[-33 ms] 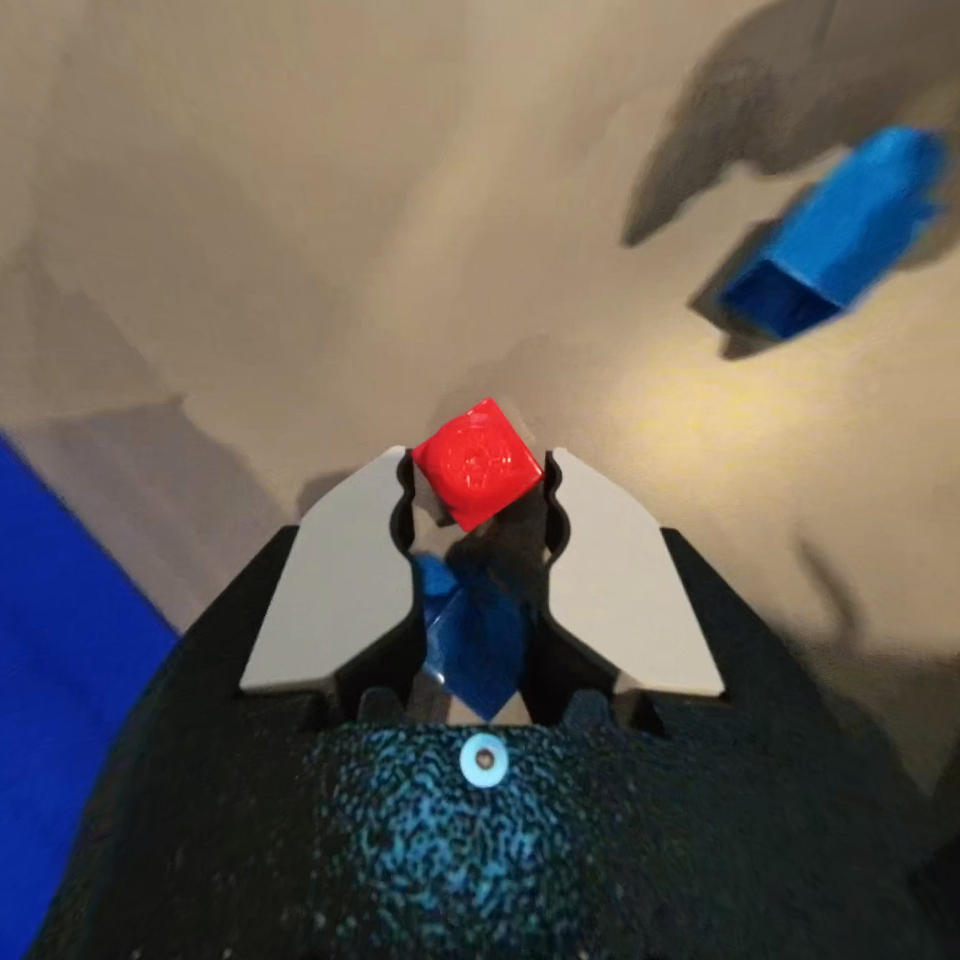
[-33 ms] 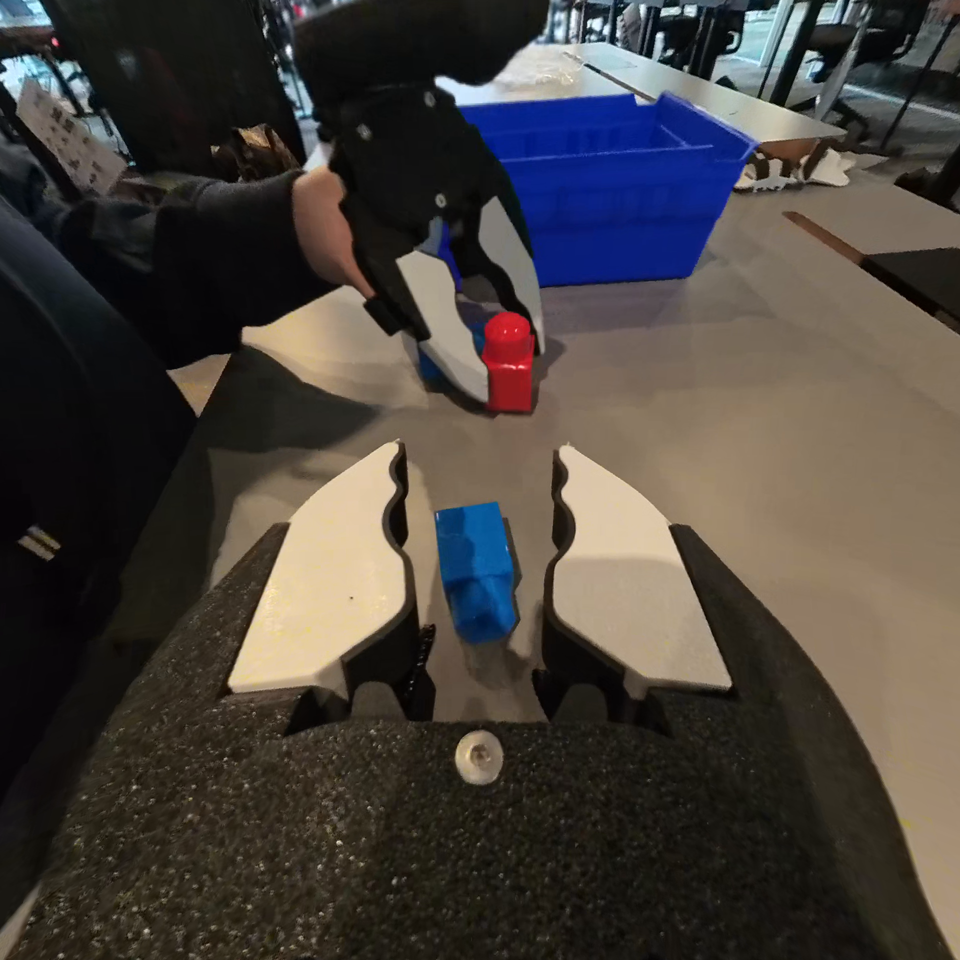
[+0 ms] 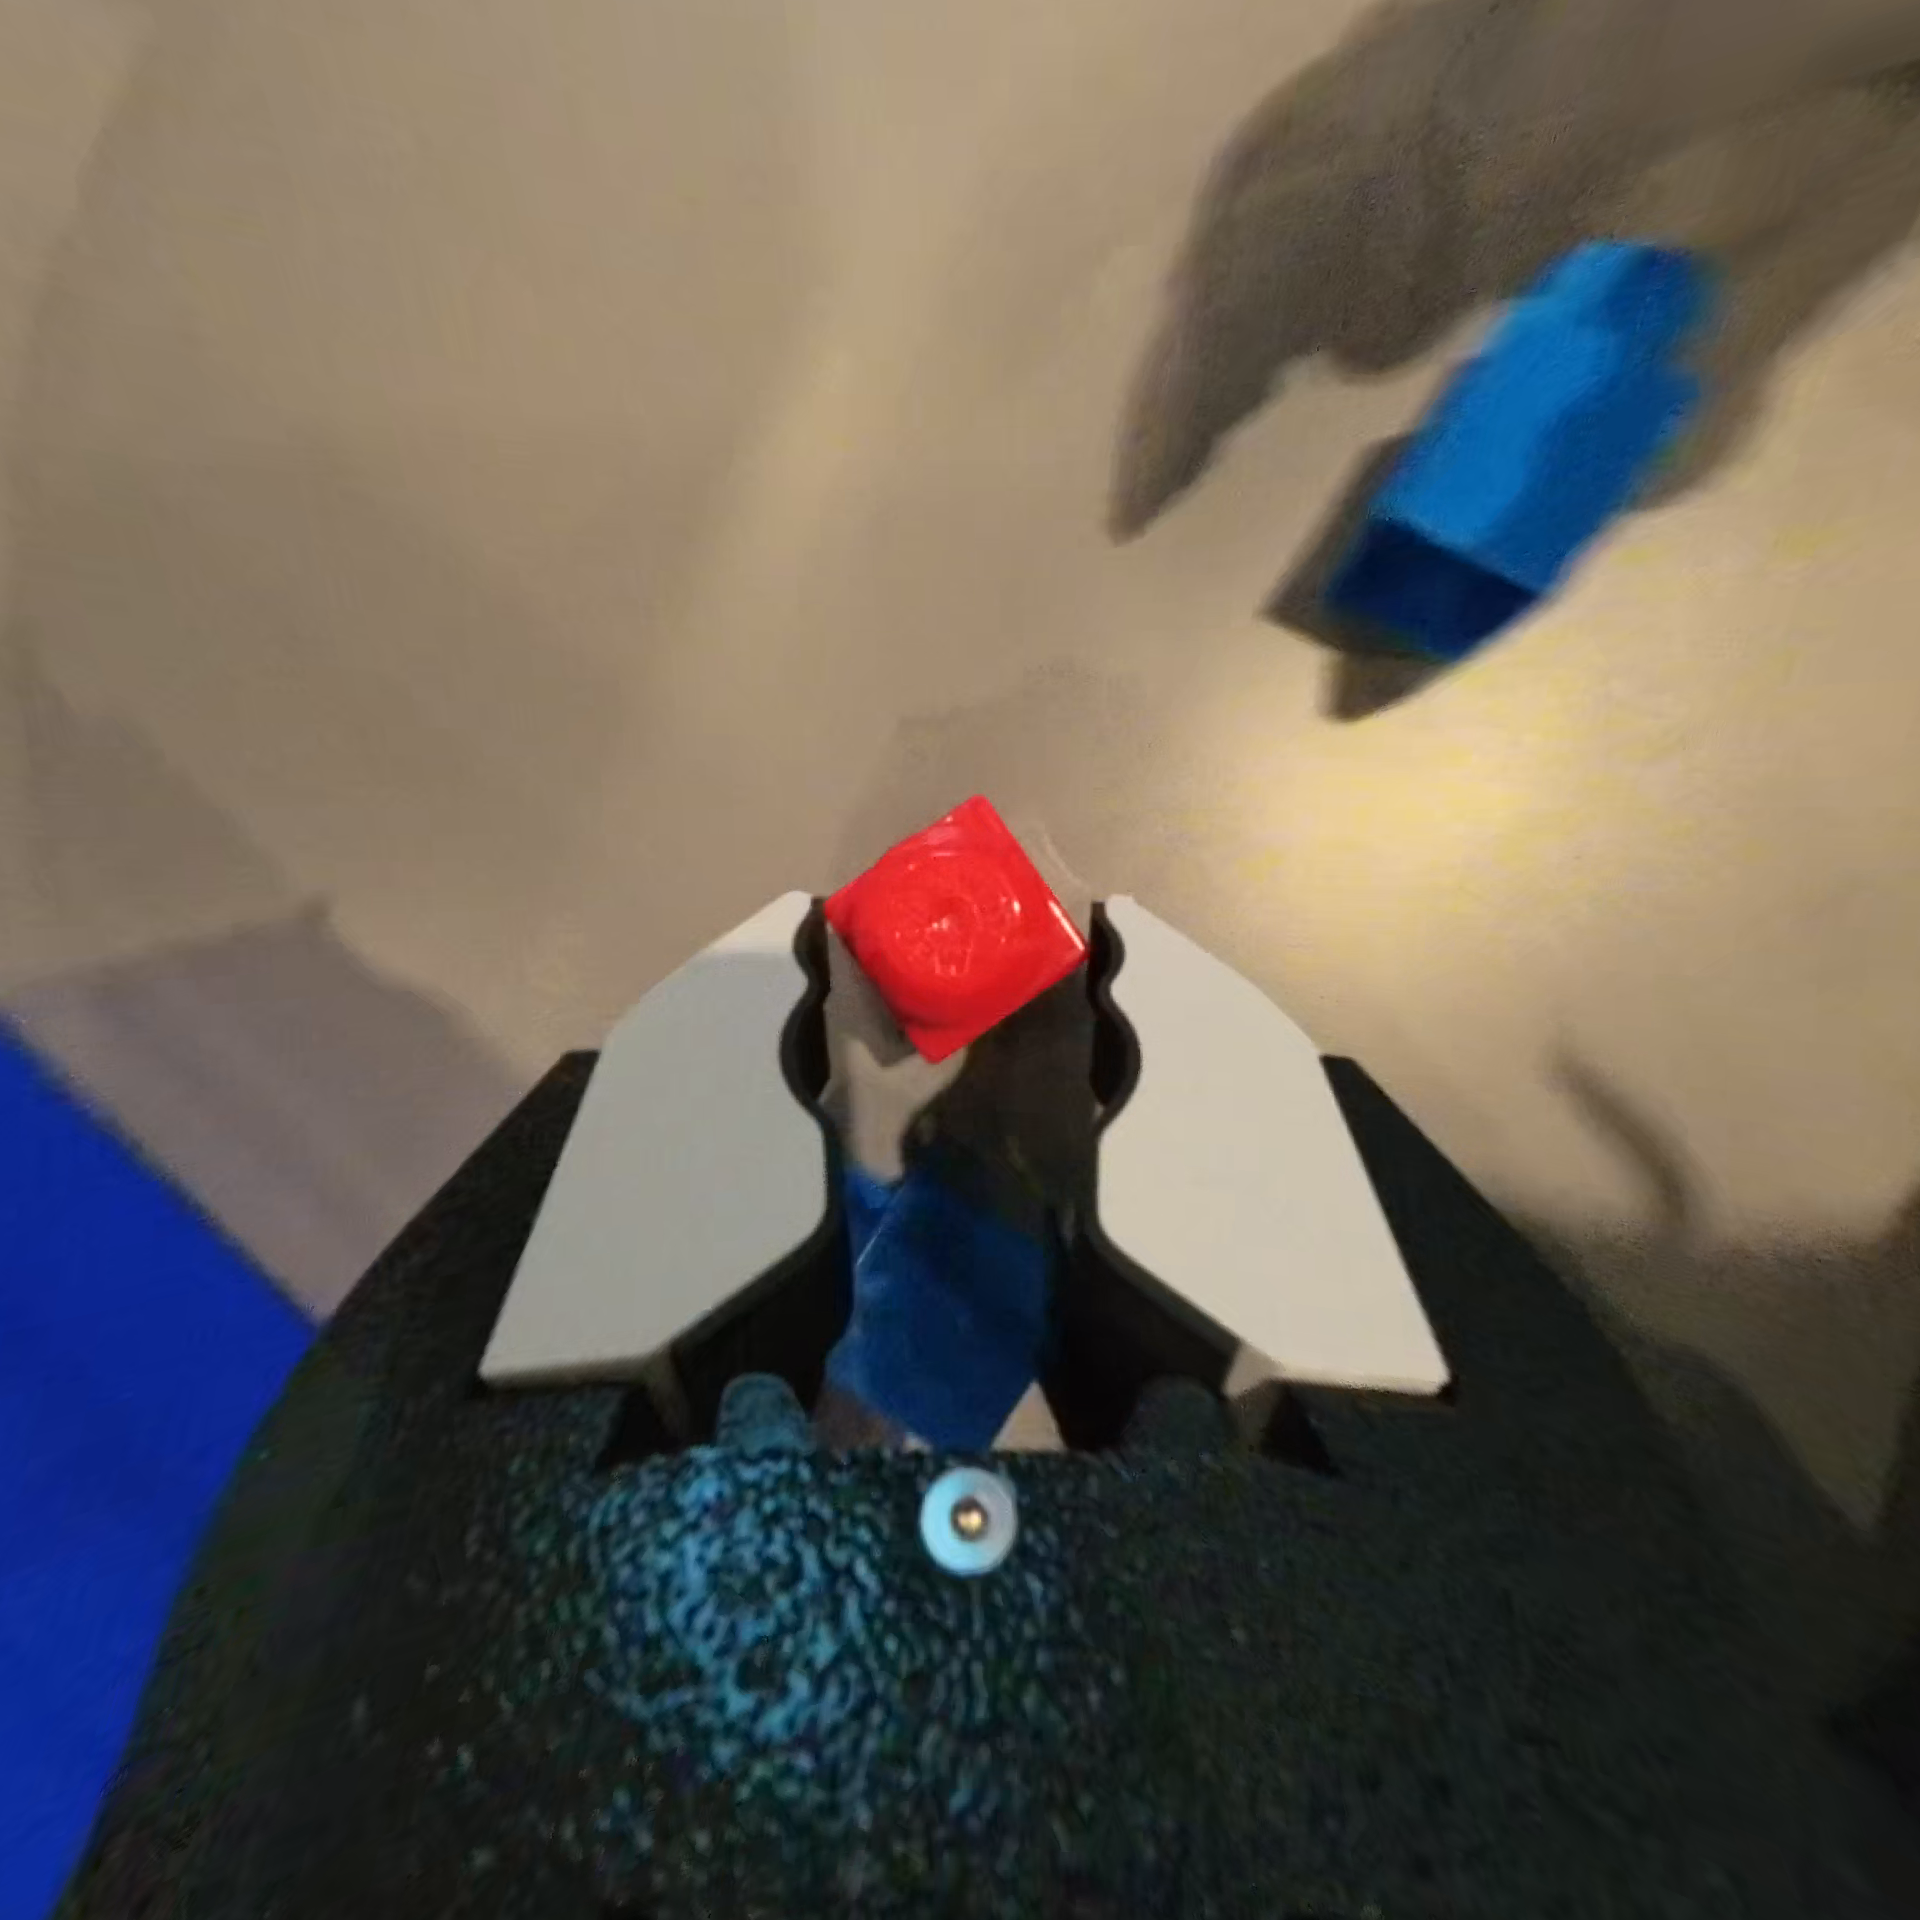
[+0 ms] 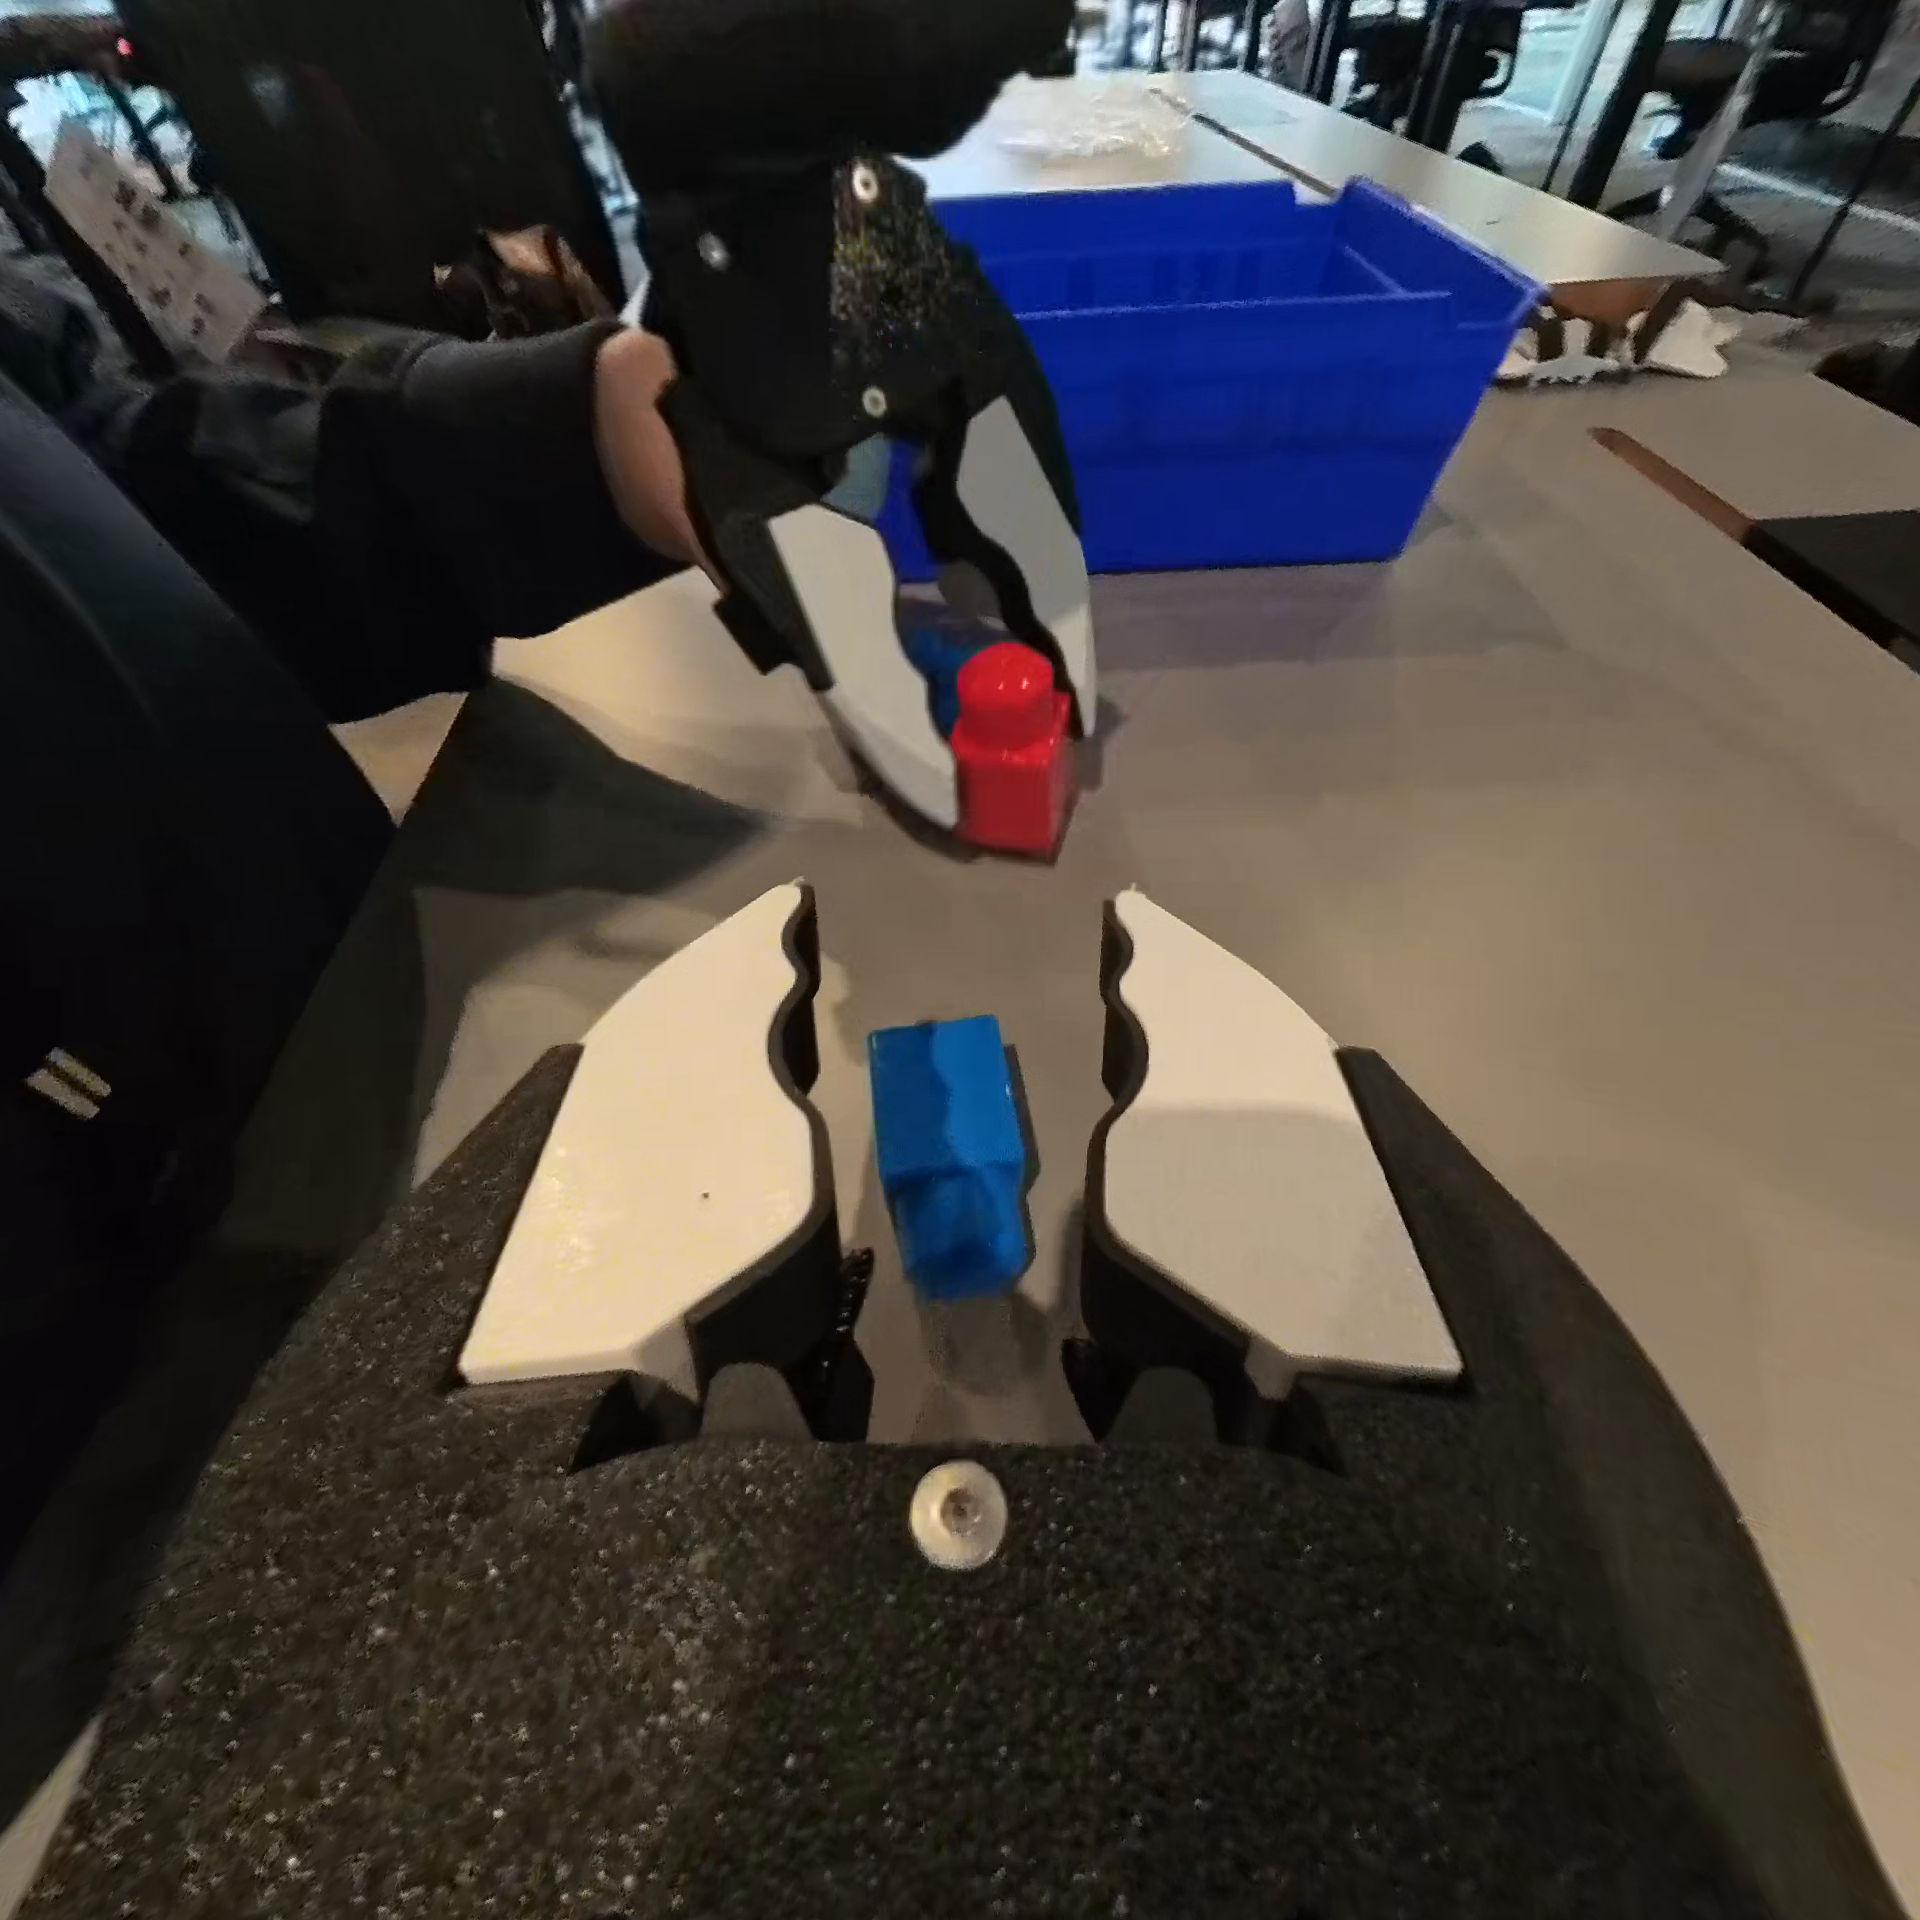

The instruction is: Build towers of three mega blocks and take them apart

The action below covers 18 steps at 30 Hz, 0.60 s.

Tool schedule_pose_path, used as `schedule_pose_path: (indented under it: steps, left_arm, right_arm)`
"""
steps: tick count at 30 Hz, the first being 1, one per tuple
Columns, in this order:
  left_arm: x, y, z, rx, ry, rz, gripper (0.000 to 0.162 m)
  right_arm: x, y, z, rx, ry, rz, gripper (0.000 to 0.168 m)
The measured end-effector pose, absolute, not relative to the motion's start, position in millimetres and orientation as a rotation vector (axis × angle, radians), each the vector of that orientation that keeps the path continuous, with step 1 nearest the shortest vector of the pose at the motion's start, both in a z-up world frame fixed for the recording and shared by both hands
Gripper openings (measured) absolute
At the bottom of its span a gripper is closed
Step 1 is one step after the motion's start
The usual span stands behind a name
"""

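A red block (image 3: 956, 925) stands upright on the grey table (image 4: 1455, 831). My left gripper (image 3: 956, 909) points down over it, jaws open, one fingertip on each side; the block's corners come close to the pads. The right wrist view shows this gripper (image 4: 1008, 758) and the red block (image 4: 1013, 790). A darker blue block (image 3: 935, 1299) lies just behind the red one (image 4: 940, 649). A lighter blue block (image 4: 945, 1122) lies on its side between the open fingers of my right gripper (image 4: 964, 894), stud toward the camera, untouched. It also shows in the left wrist view (image 3: 1527, 447).
A blue bin (image 4: 1247, 416) stands on the table behind the left gripper; its wall shows in the left wrist view (image 3: 104, 1351). A person's dark sleeve (image 4: 416, 520) reaches in from the left. A dark panel (image 4: 1849, 561) lies at the right edge.
Almost nothing. The left wrist view has shifted slightly, so the lying blue block sits a little more to the left in it. Both grippers' jaws stand as before.
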<state>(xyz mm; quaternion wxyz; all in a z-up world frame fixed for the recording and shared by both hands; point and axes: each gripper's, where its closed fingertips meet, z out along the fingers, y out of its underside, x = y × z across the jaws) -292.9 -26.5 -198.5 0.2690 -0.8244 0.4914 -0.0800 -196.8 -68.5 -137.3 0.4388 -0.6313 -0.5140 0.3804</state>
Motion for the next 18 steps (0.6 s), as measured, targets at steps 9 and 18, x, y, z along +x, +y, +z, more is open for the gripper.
schedule_pose_path:
  steps: [9, 18]
  left_arm:
    - [-254.0, -62.6, -207.7, -1.982, 1.858, -0.420, 0.058]
    - [-264.2, -71.2, -201.6, -2.266, 1.231, -0.575, 0.065]
  right_arm:
    - [-207.1, -65.8, -148.8, -1.579, -1.481, 0.877, 0.048]
    - [-179.9, -67.5, -157.1, -1.663, -1.364, 0.840, 0.052]
